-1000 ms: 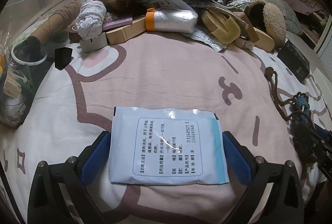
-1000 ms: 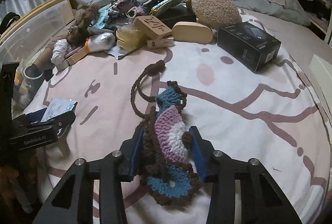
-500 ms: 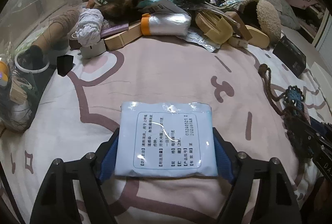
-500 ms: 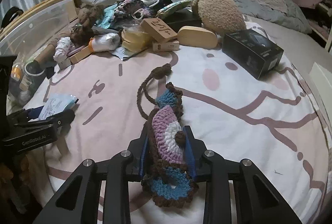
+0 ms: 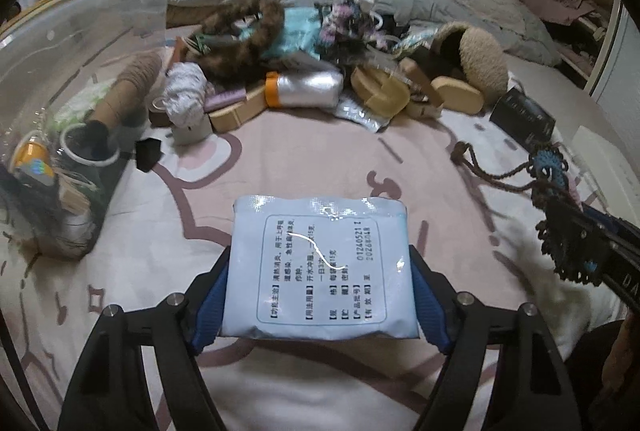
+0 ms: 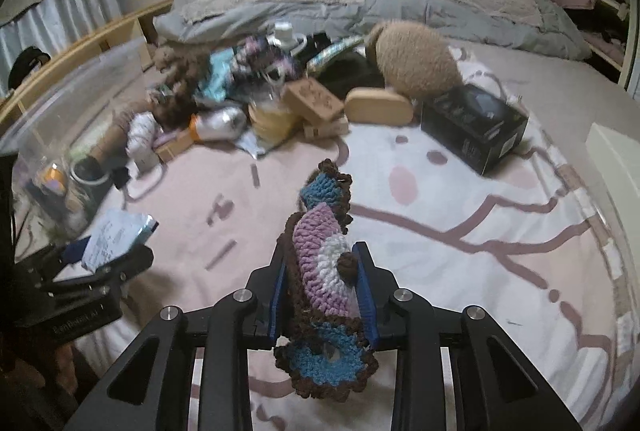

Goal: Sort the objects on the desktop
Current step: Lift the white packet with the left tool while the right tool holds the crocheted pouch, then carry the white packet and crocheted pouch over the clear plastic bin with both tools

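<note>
While lifted clear of the pink bedspread [image 5: 304, 159]: left gripper [image 5: 320, 283] clamped on a pale blue medicine sachet [image 5: 320, 267], held flat, near left; right gripper [image 6: 322, 287] pinching a crocheted pouch [image 6: 320, 263], cord hanging, near right; clutter pile [image 5: 312, 71] far behind both.

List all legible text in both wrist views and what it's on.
"01240521": light blue sachet held in the left gripper.
"2026" then blurred digits: same sachet, next line.
Bracketed Chinese headings and body text on the sachet: too small to read reliably.
White lettering on the left gripper body: blurred.
Print on the black box: unreadable.
</note>
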Tool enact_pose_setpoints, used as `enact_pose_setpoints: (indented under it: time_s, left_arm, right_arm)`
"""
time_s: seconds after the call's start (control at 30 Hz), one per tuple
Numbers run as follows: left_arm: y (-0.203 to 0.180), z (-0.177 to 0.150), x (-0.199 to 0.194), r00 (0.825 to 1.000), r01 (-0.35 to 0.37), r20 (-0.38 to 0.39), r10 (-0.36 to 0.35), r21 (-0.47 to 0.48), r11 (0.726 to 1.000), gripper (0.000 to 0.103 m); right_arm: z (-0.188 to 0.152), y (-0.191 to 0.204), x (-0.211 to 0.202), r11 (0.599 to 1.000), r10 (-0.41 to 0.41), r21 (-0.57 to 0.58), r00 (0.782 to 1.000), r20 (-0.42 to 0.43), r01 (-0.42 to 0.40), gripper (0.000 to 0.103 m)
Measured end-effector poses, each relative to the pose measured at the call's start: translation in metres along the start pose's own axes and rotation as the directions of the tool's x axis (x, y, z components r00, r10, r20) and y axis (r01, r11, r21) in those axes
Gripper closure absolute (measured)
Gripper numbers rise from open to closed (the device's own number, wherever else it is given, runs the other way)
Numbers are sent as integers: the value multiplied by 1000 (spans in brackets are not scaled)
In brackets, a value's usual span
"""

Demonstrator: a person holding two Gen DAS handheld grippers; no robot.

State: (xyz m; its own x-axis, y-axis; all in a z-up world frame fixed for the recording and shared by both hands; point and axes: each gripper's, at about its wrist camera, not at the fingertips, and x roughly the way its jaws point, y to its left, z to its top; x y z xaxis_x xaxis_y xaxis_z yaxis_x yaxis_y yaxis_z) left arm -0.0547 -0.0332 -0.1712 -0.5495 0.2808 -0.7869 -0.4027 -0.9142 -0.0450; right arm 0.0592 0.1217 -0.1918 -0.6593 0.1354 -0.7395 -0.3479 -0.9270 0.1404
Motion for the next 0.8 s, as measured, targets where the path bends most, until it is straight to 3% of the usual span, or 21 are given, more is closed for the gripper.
enact_pose_setpoints:
  time_s: [0.4,0.8]
  left_arm:
    - [3,17,-80,993,-3,120,5,-11,1000,24]
    - [11,47,-145,971,1,237,4,-23,1000,24]
  right_arm:
    - [31,26,-65,999,27,-47,995,95,-22,72]
    - [65,47,-116,994,72,-88,981,180,-56,72]
